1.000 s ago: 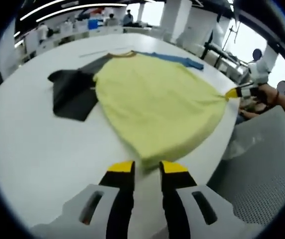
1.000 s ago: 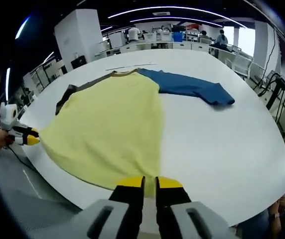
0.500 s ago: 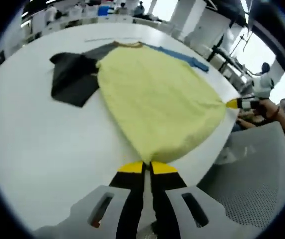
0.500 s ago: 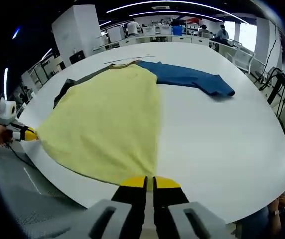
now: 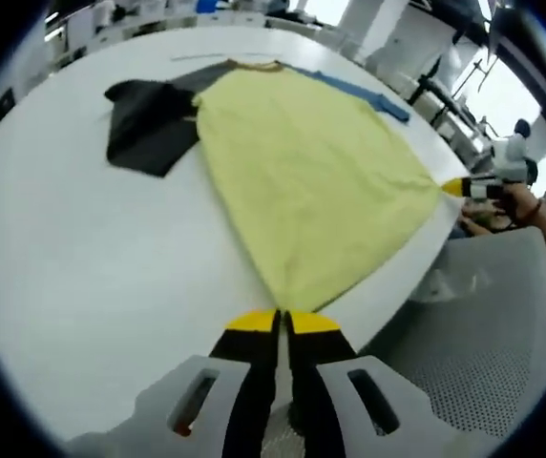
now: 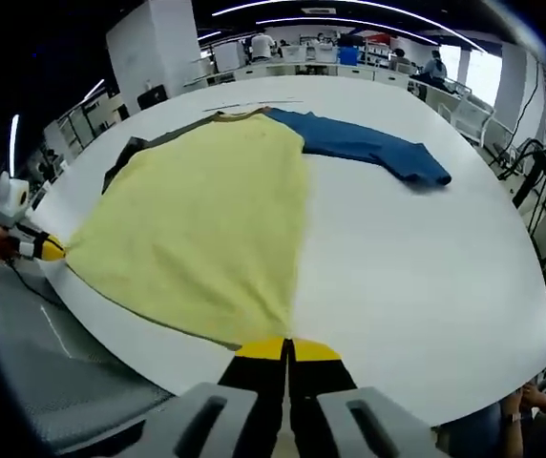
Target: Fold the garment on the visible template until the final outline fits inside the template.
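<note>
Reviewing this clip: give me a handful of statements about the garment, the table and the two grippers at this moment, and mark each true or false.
1. The yellow garment lies spread on the white table. True.
2. The left gripper has its jaws wide open above bare table. False: its jaws are shut on a corner of the garment's hem.
3. The right gripper is shut on the other hem corner. True.
4. The blue sleeve is folded over the yellow body. False: it lies stretched out flat on the table beside the body.
5. A dark sleeve lies out to the opposite side. True.
6. The garment hangs entirely off the table. False: it rests on the table, only its hem reaching the near edge.
</note>
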Motion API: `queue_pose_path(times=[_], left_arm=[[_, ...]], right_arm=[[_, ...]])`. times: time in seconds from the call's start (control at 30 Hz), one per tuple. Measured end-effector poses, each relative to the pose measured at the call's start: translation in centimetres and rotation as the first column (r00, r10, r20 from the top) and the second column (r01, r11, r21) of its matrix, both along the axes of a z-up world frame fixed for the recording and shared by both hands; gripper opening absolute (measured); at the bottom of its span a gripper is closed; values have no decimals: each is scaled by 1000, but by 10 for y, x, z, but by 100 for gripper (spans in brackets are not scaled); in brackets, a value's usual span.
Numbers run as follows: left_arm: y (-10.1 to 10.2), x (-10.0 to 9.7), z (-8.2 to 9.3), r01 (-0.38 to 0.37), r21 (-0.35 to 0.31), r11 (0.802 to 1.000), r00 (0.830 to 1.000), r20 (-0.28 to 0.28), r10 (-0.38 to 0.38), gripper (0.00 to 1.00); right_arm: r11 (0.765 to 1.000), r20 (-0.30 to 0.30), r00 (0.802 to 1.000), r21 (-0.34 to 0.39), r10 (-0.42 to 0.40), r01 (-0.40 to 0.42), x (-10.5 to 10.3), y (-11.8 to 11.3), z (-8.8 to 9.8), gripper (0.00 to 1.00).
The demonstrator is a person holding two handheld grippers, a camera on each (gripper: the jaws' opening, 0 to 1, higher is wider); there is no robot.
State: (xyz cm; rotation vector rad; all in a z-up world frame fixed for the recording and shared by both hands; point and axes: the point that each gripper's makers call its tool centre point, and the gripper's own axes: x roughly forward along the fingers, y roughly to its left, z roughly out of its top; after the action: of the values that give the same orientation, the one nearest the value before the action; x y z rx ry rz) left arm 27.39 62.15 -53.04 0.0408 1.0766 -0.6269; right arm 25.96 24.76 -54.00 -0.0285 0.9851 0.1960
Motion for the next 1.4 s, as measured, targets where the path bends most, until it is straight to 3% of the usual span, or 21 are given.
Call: queue_pose_path(times=[0.47,0.57,0.7,0.83,0.93,1.03,1.17,1.27,1.4], left_arm=[[3,-1,-4,28,35,999,999,20,-29,3],[3,1,1,18,31,999,999,48,-20,14],[-1,10,13,52,28,998,986,156,-56,36],[-5,10,19,56,22,998,980,188,-59,52],[-7,14,26,50,13,999,973,226,-52,59],[-12,21,39,8,-52,999,964,268,6,67],[-15,27,54,-19,-91,996,950,308,47,71],[-17,30,56,-17,-102,995,945,325,50,78],[-18,32,56,-25,-95,995,943,329,55,85]], right_arm=[[998,14,999,56,-39,39,1,0,3,0],[998,38,999,63,-32,30,5,1,10,0],[997,67,998,78,12,-17,13,6,20,0],[995,89,995,77,50,-57,21,9,30,7],[992,136,989,97,66,-79,32,11,41,11],[989,162,985,117,68,-87,39,11,49,19],[991,199,976,70,94,-110,51,4,58,28],[995,206,974,22,95,-102,61,-8,59,39],[996,218,972,8,90,-94,75,-22,63,44]])
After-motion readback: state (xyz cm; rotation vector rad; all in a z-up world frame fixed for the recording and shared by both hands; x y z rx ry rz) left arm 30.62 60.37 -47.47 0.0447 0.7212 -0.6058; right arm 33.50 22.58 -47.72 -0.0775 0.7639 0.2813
